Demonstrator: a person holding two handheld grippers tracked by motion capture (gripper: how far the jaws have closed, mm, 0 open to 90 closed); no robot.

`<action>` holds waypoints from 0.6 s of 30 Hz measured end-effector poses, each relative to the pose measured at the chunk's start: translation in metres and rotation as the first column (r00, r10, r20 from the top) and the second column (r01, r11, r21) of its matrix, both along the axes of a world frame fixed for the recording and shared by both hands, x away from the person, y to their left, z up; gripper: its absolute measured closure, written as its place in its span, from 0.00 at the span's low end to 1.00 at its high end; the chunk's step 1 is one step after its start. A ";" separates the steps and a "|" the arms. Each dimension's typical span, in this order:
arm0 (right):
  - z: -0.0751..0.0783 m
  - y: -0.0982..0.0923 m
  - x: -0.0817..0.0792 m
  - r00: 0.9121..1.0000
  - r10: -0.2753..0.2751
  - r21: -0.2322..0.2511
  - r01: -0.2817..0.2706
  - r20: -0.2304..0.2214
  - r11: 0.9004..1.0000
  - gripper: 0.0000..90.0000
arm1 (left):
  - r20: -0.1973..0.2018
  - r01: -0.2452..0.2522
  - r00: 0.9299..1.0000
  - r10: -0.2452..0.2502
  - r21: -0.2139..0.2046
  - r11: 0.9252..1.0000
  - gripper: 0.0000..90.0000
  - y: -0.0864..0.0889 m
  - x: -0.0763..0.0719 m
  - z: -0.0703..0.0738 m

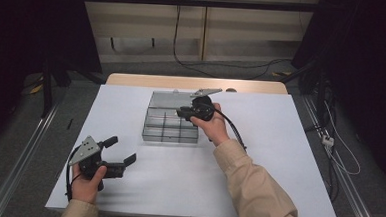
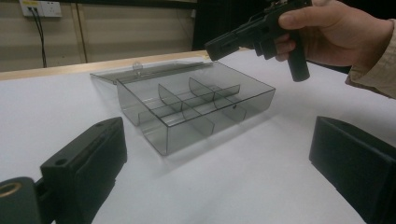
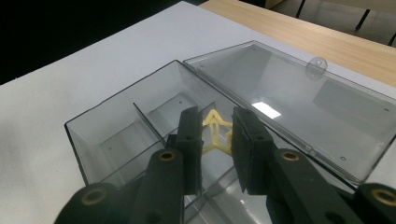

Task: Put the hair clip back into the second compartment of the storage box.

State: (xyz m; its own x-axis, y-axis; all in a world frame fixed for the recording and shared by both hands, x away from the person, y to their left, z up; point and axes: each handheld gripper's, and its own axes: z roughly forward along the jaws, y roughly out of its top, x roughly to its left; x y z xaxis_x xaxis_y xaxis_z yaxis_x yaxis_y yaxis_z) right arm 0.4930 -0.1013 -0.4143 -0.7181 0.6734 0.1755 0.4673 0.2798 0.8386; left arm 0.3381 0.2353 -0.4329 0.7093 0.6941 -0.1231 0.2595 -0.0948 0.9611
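A clear grey compartment box (image 1: 169,137) stands at the middle of the white tabletop with its lid (image 1: 167,100) folded flat behind it. My right gripper (image 1: 181,111) hovers over the box's right side, held by a hand in a beige sleeve. In the right gripper view its jaws (image 3: 214,116) are shut on a small yellow star-shaped piece (image 3: 215,133) above a compartment of the box (image 3: 79,135). My left gripper (image 1: 121,150) rests low at the front left, open and holding nothing. The left gripper view faces the box (image 2: 154,135) and the right gripper (image 2: 219,46).
The white tabletop (image 1: 278,158) ends in a wooden strip (image 1: 147,80) at the back, where a small object (image 1: 230,90) lies. Metal rails run along both sides of the table. Cables lie on the floor behind and to the right (image 1: 339,151).
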 end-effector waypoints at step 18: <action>-0.005 0.008 0.003 1.000 0.003 -0.008 -0.003 -0.012 1.000 0.82 | -0.002 0.002 1.000 -0.002 0.001 1.000 0.04 0.000 0.000 0.000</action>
State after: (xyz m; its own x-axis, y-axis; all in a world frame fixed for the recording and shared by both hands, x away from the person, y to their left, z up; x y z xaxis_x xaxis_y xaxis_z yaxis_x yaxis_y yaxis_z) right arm 0.4959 -0.0935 -0.4198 -0.7178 0.6730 0.1784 0.4762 0.2876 0.8309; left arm 0.3382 0.2352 -0.4330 0.7104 0.6928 -0.1237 0.2611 -0.0962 0.9605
